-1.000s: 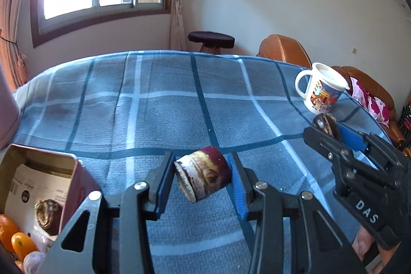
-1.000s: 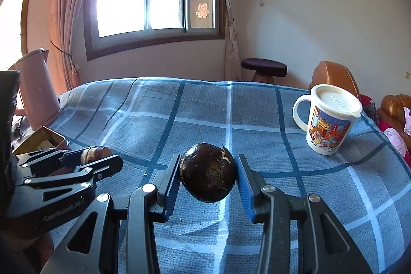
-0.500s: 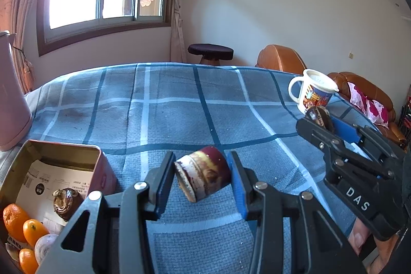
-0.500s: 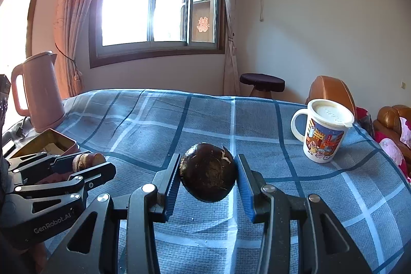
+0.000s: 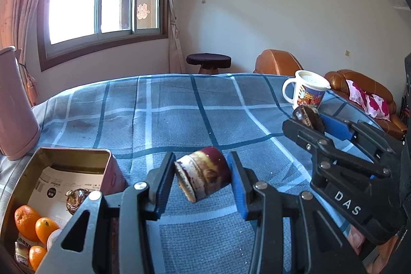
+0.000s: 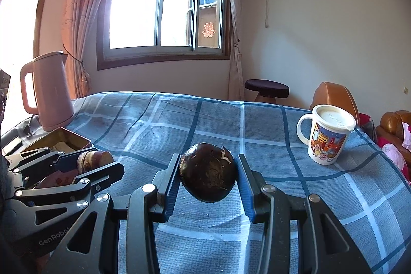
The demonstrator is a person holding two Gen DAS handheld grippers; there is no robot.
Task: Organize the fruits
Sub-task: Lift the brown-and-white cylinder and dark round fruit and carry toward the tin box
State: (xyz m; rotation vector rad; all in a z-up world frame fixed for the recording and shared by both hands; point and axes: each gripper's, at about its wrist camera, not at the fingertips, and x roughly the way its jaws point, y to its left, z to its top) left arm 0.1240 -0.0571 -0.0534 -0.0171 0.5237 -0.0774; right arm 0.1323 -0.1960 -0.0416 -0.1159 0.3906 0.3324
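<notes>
Both tools tilted downward over the checked cloth, fruit-laden.

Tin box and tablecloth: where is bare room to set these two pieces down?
The tin box has a bare paper-lined far half; its near corner is crowded with oranges. The checked tablecloth lies bare between the pink kettle and the mug.

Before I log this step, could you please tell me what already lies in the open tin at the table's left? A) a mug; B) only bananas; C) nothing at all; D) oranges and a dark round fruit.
D: in the left wrist view the tin holds several oranges near its front and a dark round fruit on the printed paper.
</notes>
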